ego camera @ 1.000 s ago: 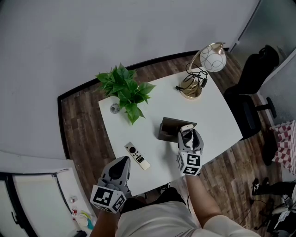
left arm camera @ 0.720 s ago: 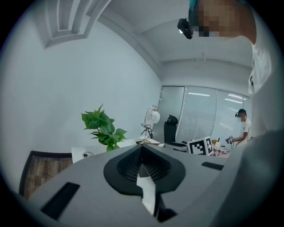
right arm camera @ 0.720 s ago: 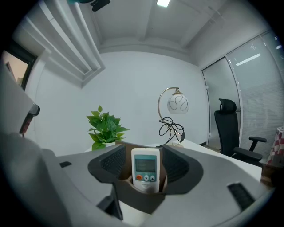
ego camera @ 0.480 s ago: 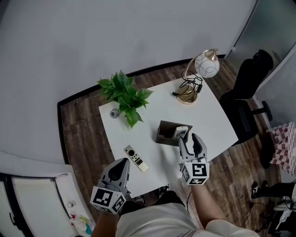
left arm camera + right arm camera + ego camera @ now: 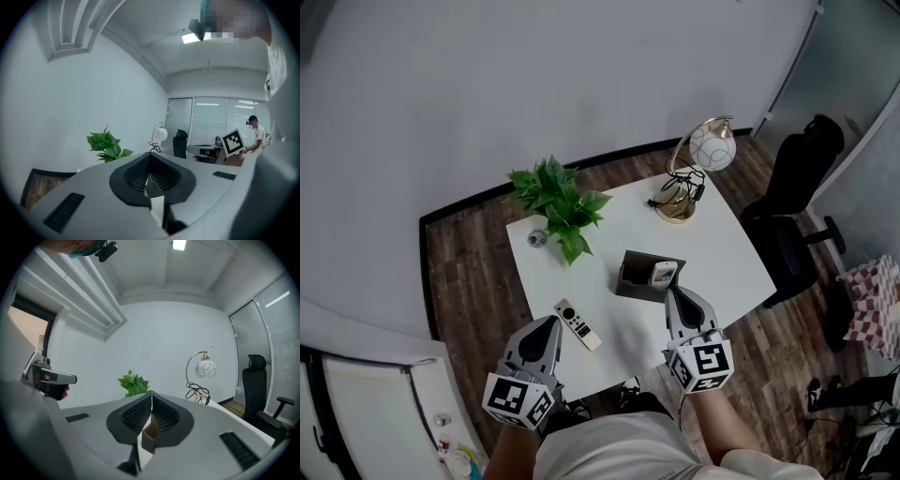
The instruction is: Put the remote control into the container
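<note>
A dark brown open container point(image 5: 637, 279) sits mid-table with a white remote control point(image 5: 663, 274) lying inside it at its right end. A second white remote point(image 5: 578, 323) lies flat on the table to the container's front left. My right gripper point(image 5: 674, 293) hovers just in front of the container, apart from it; its jaws are closing down to shut, with nothing between them. In the right gripper view the container point(image 5: 151, 434) shows just past the closed jaws. My left gripper point(image 5: 554, 323) hangs over the table's front edge near the second remote, shut and empty.
A potted green plant point(image 5: 559, 201) and a small grey ball point(image 5: 537, 238) stand at the back left of the white table point(image 5: 722, 253). A gold lamp point(image 5: 694, 164) with a cable is at the back right. A black office chair point(image 5: 802, 187) stands to the right.
My right gripper has drawn back from the container toward me and its jaws have closed. The white remote stays in the container. The left gripper has hardly moved.
</note>
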Demonstrator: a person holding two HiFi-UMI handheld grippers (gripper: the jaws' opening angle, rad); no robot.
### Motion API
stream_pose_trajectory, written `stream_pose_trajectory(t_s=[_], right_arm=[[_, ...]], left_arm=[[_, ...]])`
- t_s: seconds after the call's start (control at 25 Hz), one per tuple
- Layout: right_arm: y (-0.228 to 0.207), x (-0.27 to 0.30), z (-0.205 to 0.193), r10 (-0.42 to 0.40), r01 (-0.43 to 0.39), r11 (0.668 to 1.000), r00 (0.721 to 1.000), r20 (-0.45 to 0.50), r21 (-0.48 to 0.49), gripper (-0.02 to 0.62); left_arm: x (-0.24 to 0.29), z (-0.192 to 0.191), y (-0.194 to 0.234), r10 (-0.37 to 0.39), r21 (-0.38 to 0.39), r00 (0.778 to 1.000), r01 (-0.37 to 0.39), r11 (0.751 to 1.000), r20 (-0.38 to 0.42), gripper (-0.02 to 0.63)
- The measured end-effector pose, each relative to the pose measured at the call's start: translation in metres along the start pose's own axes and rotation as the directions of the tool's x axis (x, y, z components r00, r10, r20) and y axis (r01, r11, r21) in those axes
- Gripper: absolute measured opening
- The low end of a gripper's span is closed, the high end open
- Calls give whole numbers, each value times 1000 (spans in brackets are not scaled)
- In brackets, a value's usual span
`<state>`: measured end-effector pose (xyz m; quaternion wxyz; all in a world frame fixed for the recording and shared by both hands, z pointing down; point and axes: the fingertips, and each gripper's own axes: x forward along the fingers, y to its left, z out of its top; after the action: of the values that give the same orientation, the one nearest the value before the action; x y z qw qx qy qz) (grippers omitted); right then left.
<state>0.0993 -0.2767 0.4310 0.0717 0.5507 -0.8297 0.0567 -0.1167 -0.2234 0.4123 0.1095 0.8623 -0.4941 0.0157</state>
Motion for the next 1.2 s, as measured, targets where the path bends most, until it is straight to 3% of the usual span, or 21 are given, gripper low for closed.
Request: stream_pose_trajectory(t_s=[0.32, 0.92, 1.2], right_arm=[[28, -5, 5, 68, -68, 998, 998, -7, -8, 15], [45, -1, 0, 114, -116, 993, 992, -62, -29, 15], [59, 7, -9, 163, -171, 984, 977, -135, -47, 17]], left_arm=[[-15, 12, 1, 19, 22, 1000, -20, 1000, 11, 8], [-25, 18, 2, 40, 30, 999, -41, 999, 33, 8], [-31, 14, 8, 53, 18, 998, -54, 998, 38, 8]])
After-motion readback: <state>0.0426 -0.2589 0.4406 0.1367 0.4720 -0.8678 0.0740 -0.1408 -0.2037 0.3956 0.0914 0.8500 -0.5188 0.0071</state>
